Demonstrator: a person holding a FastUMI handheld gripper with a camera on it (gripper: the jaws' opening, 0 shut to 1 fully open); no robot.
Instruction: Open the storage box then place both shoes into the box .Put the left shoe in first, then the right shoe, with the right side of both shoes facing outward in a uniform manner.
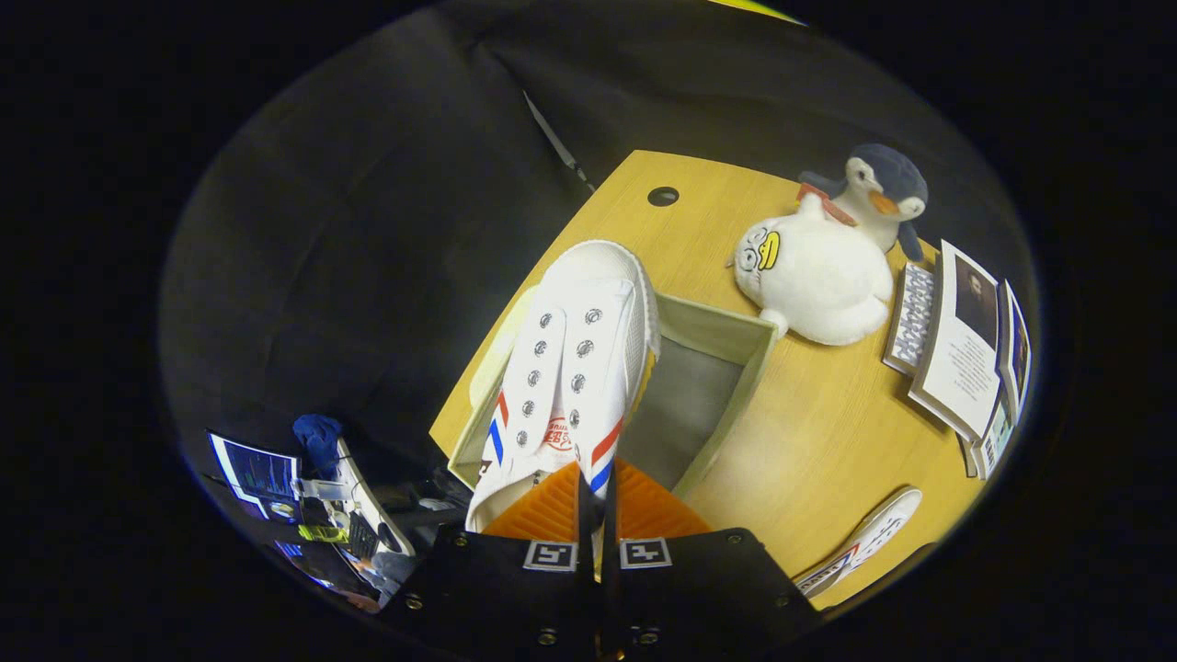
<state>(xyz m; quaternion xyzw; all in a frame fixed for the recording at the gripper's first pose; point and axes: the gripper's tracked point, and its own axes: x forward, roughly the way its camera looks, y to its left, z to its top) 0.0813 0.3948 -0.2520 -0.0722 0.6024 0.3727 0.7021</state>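
Note:
My gripper [598, 515] is shut on a white canvas shoe [565, 368] with red and blue stripes, both fingers pinching its side wall by the opening. The shoe hangs toe-away from the fingers over the left part of the open storage box [754, 354], a pale fabric box with a grey bottom standing on the wooden table [828, 432]. The second white shoe [860, 542] lies on its side on the table, to the right of my fingers and near the table's front edge.
A white duck plush [818, 276] and a penguin plush [878, 188] sit beyond the box. Books and cards [961, 345] stand at the table's right edge. A cable hole [662, 196] marks the far corner. Left of the table, a monitor [257, 473] and clutter lie below.

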